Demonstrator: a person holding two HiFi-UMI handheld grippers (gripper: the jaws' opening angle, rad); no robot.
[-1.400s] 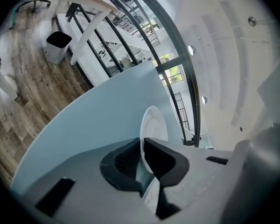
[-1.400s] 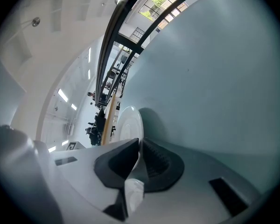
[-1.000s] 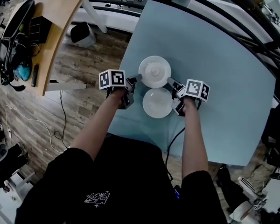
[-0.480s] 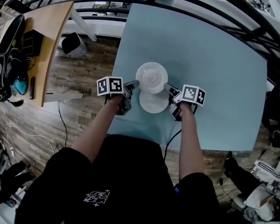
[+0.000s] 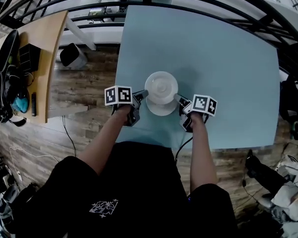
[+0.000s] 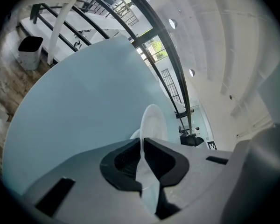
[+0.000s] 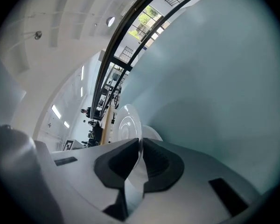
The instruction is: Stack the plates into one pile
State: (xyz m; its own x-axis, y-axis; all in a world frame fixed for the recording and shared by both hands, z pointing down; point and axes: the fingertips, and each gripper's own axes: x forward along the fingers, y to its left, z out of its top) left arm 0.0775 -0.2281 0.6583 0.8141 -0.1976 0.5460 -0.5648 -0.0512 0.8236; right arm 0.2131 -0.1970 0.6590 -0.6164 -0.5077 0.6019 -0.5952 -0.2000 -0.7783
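No word, number or brand name can be read anywhere in these views. The marker cube (image 5: 118, 95) of the left gripper (image 5: 141, 94) and the marker cube (image 5: 204, 104) of the right gripper (image 5: 179, 99) carry square black-and-white patterns, but these are codes and not letters. The person's black shirt (image 5: 139, 192) has a small white print (image 5: 103, 209) on the chest; it is too small and too blurred to read. In the left gripper view a small marker (image 6: 212, 146) of the same kind shows far off at the right, also without letters.
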